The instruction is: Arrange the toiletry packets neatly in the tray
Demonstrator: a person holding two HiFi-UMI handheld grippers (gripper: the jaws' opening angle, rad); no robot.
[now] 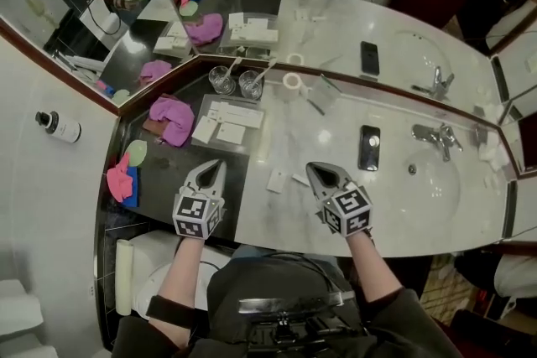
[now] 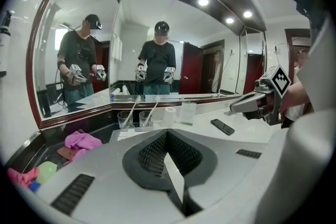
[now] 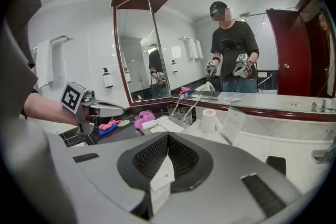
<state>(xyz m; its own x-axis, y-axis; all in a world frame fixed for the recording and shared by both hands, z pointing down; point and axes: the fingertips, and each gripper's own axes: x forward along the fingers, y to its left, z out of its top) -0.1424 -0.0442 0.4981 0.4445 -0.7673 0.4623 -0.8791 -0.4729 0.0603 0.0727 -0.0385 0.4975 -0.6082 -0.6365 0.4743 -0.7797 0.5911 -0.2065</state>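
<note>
Left hand-held gripper clamps packet (white).

Light is even and fairly bright, coming from round recessed ceiling lamps that burn as hot white spots across the upper middle of the left gripper view and at the upper left of the right gripper view. They leave small glare spots on the glossy white marble surface at the centre of the head view, while the black stone surface at its left stays dim. Both gripper views are strongly fisheye, so the corners go black and the dark red mirror frame bows. The pale grey fingers of the left gripper look slightly soft at the bottom.
</note>
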